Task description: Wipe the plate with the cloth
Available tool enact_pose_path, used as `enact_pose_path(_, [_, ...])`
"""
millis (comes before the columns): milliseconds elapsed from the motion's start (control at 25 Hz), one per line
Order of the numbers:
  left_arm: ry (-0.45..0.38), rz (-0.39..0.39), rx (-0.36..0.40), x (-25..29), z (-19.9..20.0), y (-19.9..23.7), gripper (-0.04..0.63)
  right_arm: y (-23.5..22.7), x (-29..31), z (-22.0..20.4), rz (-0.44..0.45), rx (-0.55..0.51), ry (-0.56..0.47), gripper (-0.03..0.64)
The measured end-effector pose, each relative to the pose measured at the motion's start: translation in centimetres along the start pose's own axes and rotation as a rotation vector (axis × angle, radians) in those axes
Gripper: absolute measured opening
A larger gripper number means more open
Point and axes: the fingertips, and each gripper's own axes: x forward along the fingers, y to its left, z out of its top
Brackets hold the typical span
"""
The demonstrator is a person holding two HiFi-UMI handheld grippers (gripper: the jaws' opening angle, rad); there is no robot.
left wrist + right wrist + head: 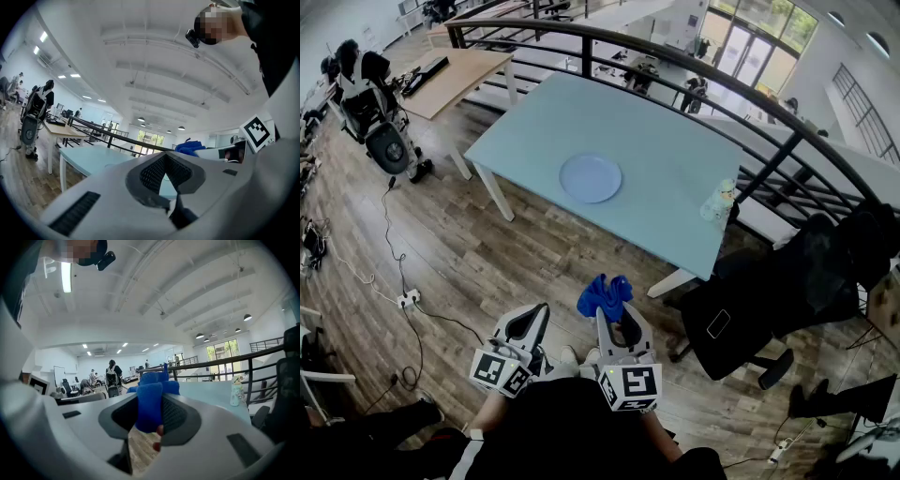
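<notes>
Currently cloth point(603, 293) is being pinched by right gripper point(616, 316); left gripper point(532, 317), jaws together and empty, is being held alongside.

No legible text, label, brand, number or sign anywhere.

We see the pale-blue plate point(591, 178) flat on the table point(675, 202); the blue cloth point(603, 294) bunches between our right gripper's point(615, 316) jaws.

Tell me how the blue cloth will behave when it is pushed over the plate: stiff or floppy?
Probably floppy: the cloth bunches in folds where the right gripper clamps it. Likely light, since it stands unsupported. It may crumple rather than slide flat on the plate.
</notes>
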Motion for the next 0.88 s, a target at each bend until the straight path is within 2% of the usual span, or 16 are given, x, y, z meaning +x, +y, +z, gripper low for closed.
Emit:
enact_pose_path(480, [0.029,0.037,-0.017,-1.9,-1.6,-1.6,0.000,0.3,-1.6,-1.8,0.037,0.012,0.039,0.115])
enact_pose_path(880, [-0.025,0.032,-0.014,-3.4,0.4,-0.5,0.000,3.1,-1.7,0.1,0.063,0.005,-0.019,0.115])
